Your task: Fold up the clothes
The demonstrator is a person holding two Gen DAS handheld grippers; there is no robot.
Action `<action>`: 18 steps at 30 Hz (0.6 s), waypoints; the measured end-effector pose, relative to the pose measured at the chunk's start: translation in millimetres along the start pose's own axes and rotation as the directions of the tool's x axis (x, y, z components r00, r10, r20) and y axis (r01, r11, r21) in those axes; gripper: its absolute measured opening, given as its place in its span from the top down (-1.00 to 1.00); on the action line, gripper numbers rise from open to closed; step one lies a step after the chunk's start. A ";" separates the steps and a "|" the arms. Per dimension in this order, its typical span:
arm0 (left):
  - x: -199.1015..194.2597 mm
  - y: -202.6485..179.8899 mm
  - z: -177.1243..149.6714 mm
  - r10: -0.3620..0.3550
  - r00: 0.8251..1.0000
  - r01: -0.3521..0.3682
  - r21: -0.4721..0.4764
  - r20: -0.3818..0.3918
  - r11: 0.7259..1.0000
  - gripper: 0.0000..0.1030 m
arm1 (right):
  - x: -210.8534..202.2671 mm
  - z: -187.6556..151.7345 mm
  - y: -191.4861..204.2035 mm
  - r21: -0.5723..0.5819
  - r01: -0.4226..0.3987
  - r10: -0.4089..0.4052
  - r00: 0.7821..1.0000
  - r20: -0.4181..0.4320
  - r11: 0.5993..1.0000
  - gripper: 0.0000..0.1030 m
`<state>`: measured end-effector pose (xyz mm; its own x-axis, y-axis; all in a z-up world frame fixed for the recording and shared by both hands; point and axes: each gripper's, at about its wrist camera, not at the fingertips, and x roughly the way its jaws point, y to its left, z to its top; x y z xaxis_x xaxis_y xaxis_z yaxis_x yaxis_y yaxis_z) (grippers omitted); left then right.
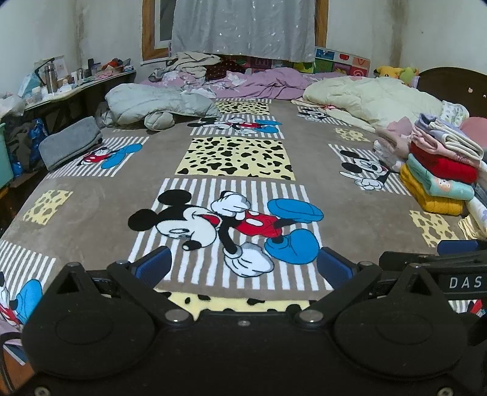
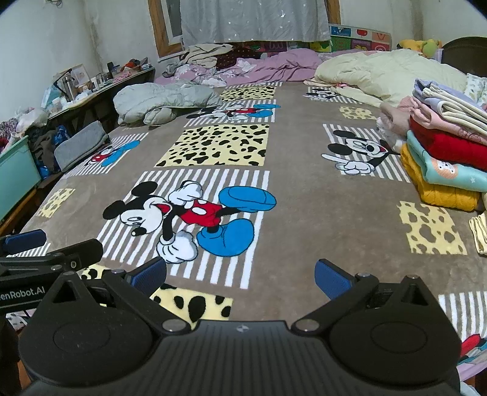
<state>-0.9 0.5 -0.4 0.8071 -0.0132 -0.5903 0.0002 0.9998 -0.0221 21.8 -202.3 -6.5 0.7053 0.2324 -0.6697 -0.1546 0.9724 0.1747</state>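
My left gripper (image 1: 243, 265) is open, its blue pads wide apart above the near edge of a brown cartoon-mouse blanket (image 1: 91, 207), holding nothing. My right gripper (image 2: 240, 277) is open too, hovering over the same blanket (image 2: 319, 213) beside the left one, which shows at the left edge of the right wrist view. A stack of folded clothes (image 1: 441, 170) in yellow, teal, red and pastel layers stands at the bed's right side (image 2: 447, 146). A grey puffy jacket (image 1: 158, 105) lies crumpled at the far left (image 2: 164, 100). A folded grey item (image 1: 71, 143) rests at the left edge.
Cream quilt (image 1: 374, 97) and purple bedding (image 1: 268, 80) are heaped at the far end under a grey curtain (image 1: 243, 27). A cluttered shelf (image 1: 61, 82) and a teal bin (image 2: 18, 170) flank the bed's left. Small pale yellow cloth (image 2: 479, 231) lies near the stack.
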 end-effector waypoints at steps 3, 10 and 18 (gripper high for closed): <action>2.4 0.4 -1.5 -0.003 1.000 0.003 -0.003 -0.021 1.000 -1.00 | 0.3 -0.6 -2.3 0.002 0.001 -0.001 1.000 -0.003 1.000 -0.99; 1.1 -1.7 1.5 -0.004 1.000 0.004 0.007 -0.026 1.000 -1.00 | 0.8 0.2 -0.1 -0.009 0.009 -0.009 1.000 0.008 1.000 -1.00; 2.1 -2.8 -4.3 -0.008 1.000 0.008 -0.004 -0.013 1.000 -1.00 | -1.7 -2.0 -2.1 -0.006 0.008 -0.008 1.000 0.009 1.000 -1.00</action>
<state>-1.8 -2.5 -5.1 0.7992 -0.0215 -0.6007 0.0045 0.9995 -0.0298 19.5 -204.7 -7.2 0.7128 0.2242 -0.6646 -0.1528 0.9744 0.1649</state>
